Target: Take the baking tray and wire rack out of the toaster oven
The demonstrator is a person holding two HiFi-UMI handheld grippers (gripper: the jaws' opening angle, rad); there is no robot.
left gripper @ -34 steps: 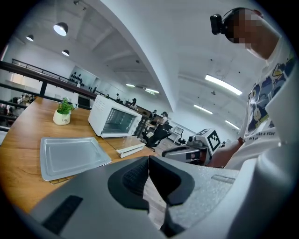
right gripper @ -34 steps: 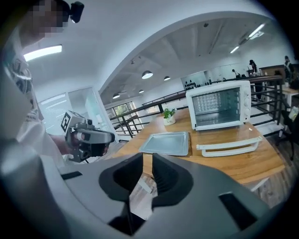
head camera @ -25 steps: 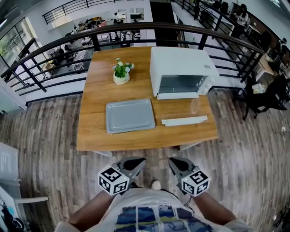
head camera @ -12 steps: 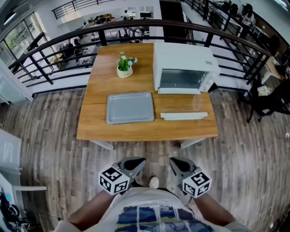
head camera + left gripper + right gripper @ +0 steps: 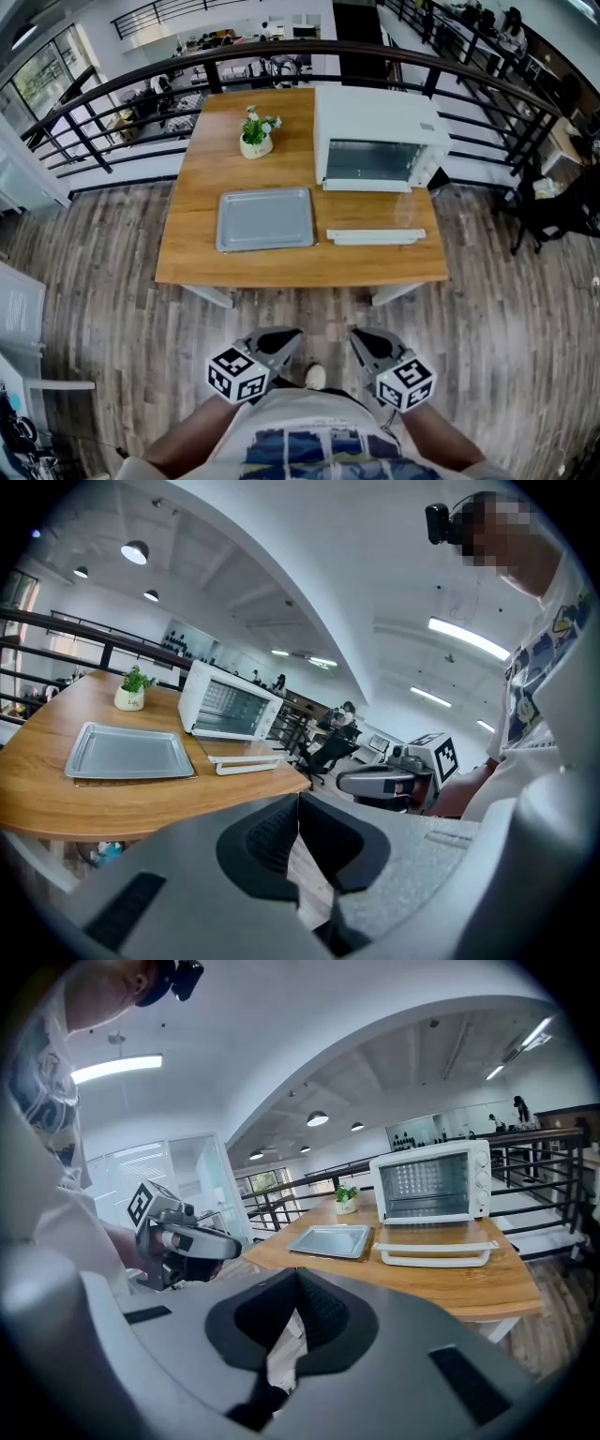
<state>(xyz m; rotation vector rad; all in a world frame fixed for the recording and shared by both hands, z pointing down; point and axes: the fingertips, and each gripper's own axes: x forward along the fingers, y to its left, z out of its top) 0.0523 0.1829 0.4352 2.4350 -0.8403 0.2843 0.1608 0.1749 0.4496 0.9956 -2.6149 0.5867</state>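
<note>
On the tabletop's left half lies the tray, outside the open oven; left tool and right tool, both closed on nothing, must come nearer and widen before seeking the unseen rack.

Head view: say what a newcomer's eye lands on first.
The white toaster oven at the far right corner of the wooden table, its glass door dropped open. Next, the grey baking tray lying flat on the table to its left. The left gripper and right gripper hang shut, short of the table.
</note>
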